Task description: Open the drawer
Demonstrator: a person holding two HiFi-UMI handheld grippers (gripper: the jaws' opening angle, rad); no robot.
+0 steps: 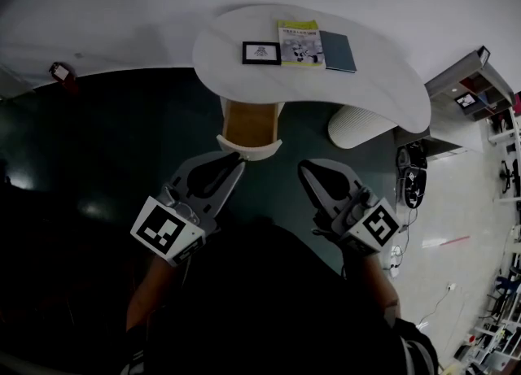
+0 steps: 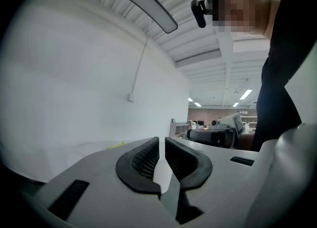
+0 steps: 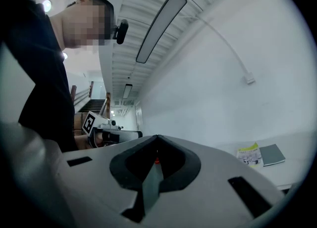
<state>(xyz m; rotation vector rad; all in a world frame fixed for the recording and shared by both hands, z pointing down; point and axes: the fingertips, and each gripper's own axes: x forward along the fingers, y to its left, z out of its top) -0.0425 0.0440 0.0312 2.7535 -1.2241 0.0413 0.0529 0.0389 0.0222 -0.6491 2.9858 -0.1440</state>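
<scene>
A: Where to find the drawer (image 1: 248, 126)?
B: Under the white surface's (image 1: 383, 93) near edge, pulled open, showing a wood-coloured inside.
A: And the left hand-held gripper (image 2: 162, 144)?
B: Parted by a narrow slit, clasping nothing.
A: The right hand-held gripper (image 3: 157, 141)?
B: Closed tip to tip, empty too.
A: On top of the surface?
B: Lined up: black frame (image 1: 261, 53), yellow-green booklet (image 1: 299, 43), grey notebook (image 1: 338, 51).

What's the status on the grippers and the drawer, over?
Left hand-held gripper slightly open, empty; right hand-held gripper shut, empty. Drawer under the white table stands pulled out, wooden inside showing. Nothing blocks it.
</scene>
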